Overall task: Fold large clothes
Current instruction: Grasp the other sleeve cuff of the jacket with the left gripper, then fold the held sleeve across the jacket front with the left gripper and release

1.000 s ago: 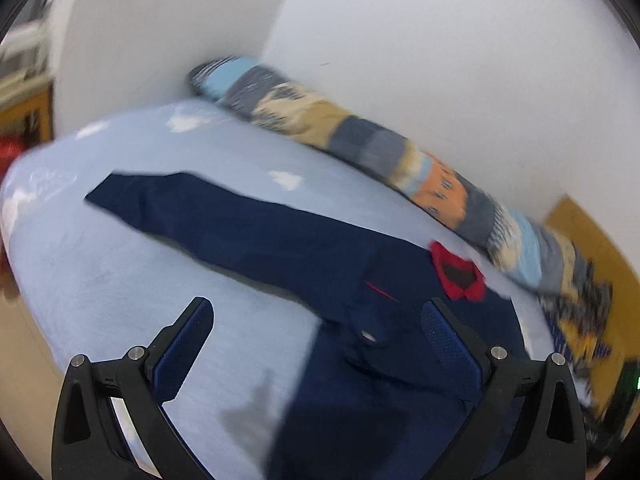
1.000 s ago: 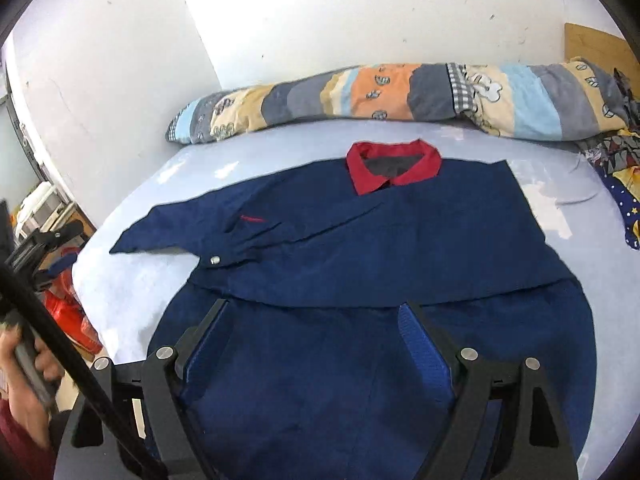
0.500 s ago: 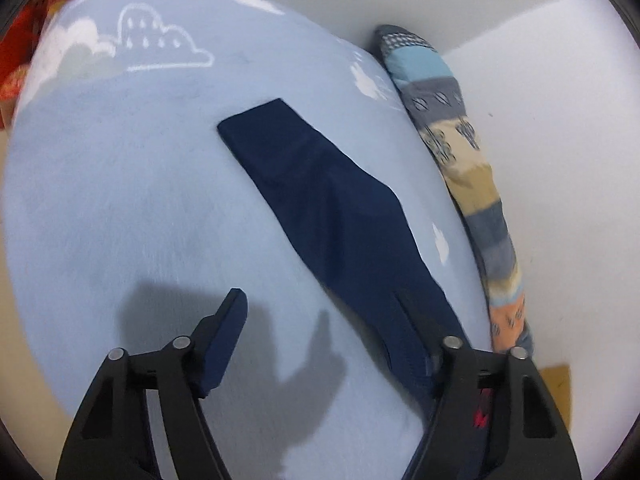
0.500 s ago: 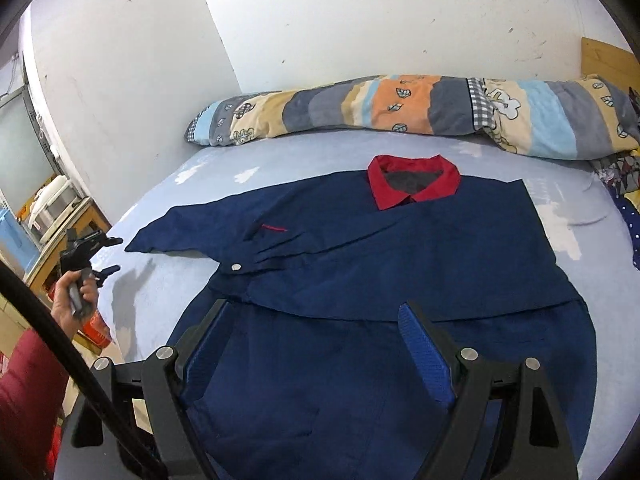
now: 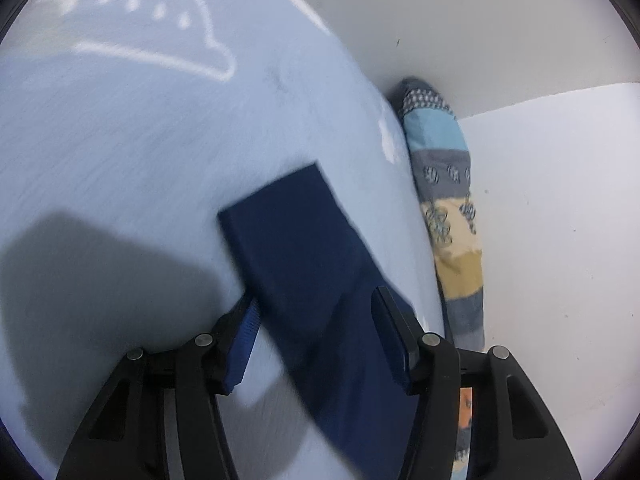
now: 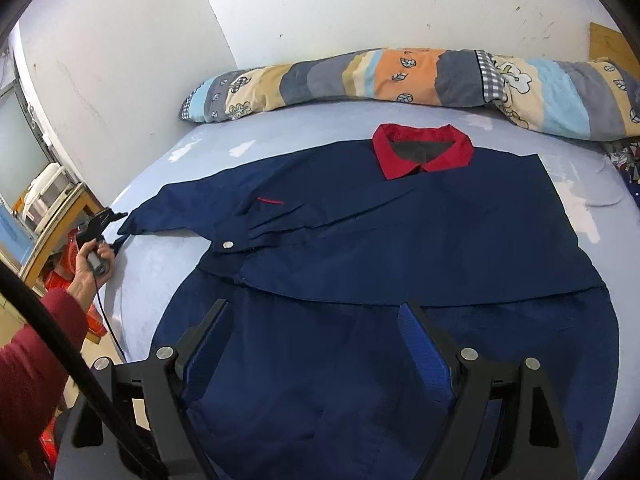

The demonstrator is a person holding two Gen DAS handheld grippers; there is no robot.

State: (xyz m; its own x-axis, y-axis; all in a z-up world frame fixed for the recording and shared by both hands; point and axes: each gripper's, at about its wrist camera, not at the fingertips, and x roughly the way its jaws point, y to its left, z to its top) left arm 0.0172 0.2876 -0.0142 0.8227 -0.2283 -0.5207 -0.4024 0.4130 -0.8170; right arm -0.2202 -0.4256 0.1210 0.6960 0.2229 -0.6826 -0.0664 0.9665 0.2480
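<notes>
Navy cloth fills my left wrist view: the sleeve (image 5: pixel 304 264) runs straight ahead between my left gripper (image 5: pixel 316 320), jaws closing but not yet pinching, cuff end farthest away on the blue sheet (image 5: pixel 120 140). From the right wrist, my right gripper (image 6: pixel 316 344) hangs spread above the jacket (image 6: pixel 400 248) hem; the bolster (image 6: pixel 400 76) lies clear beyond the collar.

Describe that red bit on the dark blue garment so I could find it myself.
Start at the light blue bed, where a navy jacket lies spread flat. At the edge nearest the long patchwork pillow sits its collar. It is the garment's only large red part.
</notes>
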